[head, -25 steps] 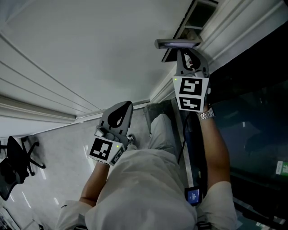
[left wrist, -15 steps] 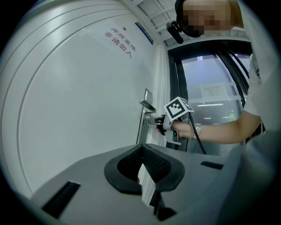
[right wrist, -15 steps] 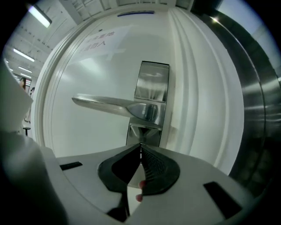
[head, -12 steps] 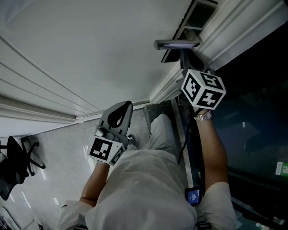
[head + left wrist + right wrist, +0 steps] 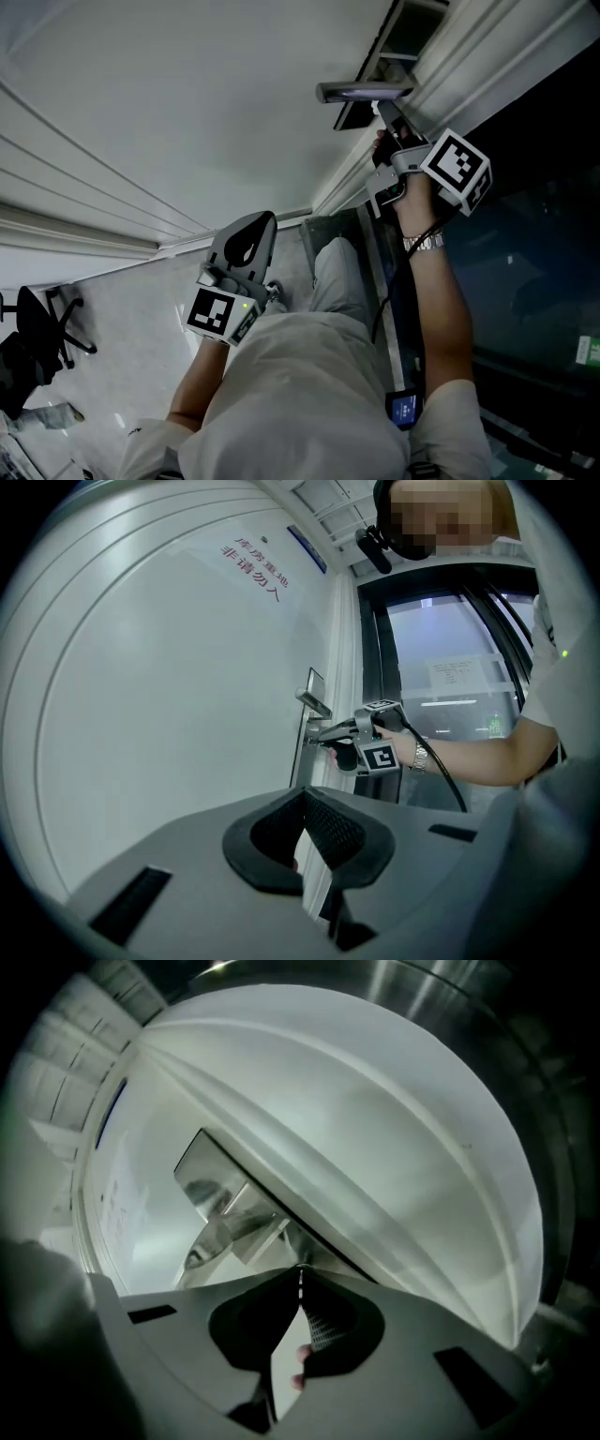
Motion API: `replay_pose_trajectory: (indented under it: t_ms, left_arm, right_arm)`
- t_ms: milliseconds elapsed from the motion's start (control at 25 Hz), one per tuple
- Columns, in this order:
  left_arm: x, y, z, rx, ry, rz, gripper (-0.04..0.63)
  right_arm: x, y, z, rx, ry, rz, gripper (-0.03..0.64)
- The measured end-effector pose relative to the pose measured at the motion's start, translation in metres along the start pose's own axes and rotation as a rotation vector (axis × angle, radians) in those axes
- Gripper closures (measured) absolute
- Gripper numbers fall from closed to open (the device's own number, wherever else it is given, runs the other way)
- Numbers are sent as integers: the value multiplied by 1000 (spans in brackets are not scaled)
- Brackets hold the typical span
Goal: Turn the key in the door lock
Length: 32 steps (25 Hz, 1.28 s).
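My right gripper (image 5: 382, 114) reaches level to the lock plate (image 5: 353, 116), just under the silver lever handle (image 5: 361, 91) of the white door (image 5: 187, 112). It is rolled onto its side, its marker cube (image 5: 459, 167) out to the right. In the right gripper view the right gripper (image 5: 300, 1276) has its jaw tips pinched on a thin bright sliver, the key (image 5: 300, 1279), below the handle (image 5: 220, 1213). The left gripper view shows that gripper (image 5: 319, 740) at the lock. My left gripper (image 5: 261, 221) hangs back near the waist, shut and holding nothing.
A dark glass panel (image 5: 525, 234) and its frame run along the door's right edge. A black cable (image 5: 386, 291) trails from the right hand. A black office chair (image 5: 37, 337) stands on the floor at the far left. Red lettering (image 5: 251, 557) is on the door.
The right gripper has rolled about a quarter turn at the lock, and its marker cube has swung from facing me to the right side. The left gripper has not moved.
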<state>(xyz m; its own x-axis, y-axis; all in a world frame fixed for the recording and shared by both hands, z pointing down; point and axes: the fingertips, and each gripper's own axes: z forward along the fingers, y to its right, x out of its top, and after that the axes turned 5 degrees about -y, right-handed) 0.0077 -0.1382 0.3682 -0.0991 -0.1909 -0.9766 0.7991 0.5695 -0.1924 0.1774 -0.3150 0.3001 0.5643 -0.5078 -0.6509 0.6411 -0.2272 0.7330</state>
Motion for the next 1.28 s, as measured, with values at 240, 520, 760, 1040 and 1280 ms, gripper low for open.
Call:
replay_pose_trajectory:
  t_ms: [240, 520, 760, 1040, 1280]
  left_arm:
    - [0, 2, 1, -2, 7, 4, 592]
    - [-2, 4, 4, -6, -1, 1, 592]
    - [-3, 4, 5, -9, -4, 2, 592]
    - [-4, 12, 9, -36, -3, 9, 592]
    - [-3, 12, 8, -38, -8, 18, 592]
  right_arm:
    - [-2, 9, 2, 169, -14, 418, 607]
    - [-1, 9, 1, 183, -10, 385, 607]
    - [0, -8, -11, 23, -49, -252, 470]
    - [-16, -15, -13, -282, -78, -1084, 446]
    - [-28, -25, -4, -518, -47, -1592, 448]
